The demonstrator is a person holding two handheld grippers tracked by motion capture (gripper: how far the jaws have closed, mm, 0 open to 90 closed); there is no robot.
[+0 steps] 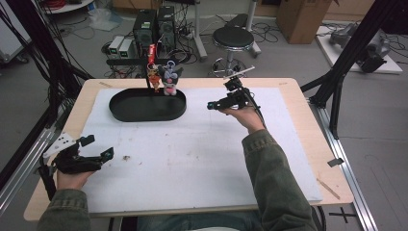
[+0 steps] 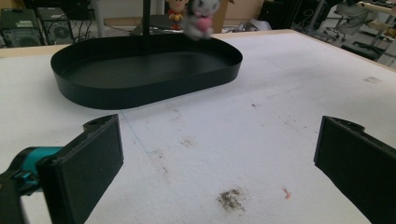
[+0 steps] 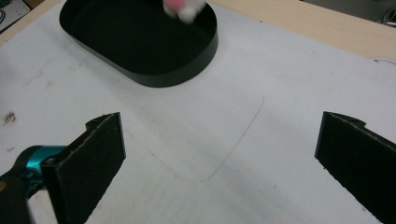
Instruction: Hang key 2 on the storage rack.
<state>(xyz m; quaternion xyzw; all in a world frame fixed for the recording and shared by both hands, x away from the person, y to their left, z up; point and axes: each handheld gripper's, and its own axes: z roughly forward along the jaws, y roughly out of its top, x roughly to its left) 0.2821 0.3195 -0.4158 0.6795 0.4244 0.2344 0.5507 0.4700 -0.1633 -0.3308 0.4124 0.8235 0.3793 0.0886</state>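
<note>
A black oval tray (image 1: 120, 113) sits at the far left of the white mat (image 1: 192, 149). A thin black post (image 1: 147, 72) rises from the tray, and an orange figure (image 1: 154, 78) and a grey plush with a pink belly (image 1: 170, 81) hang from it. My left gripper (image 1: 98, 147) is open near the front left edge and faces the tray (image 2: 140, 95) and the plush (image 2: 201, 18). My right gripper (image 1: 221, 95), held to the right of the tray (image 3: 159, 77), is open with nothing between its jaws. The blurred plush (image 3: 182, 8) shows at the top of the right gripper view.
A dark stain (image 2: 231, 198) marks the mat near my left gripper. A faint drawn outline (image 3: 243, 135) curves on the mat in front of my right gripper. Behind the table stand a round stool (image 1: 233, 38) and computer cases (image 1: 154, 26). Black frame legs (image 1: 344, 72) flank the table.
</note>
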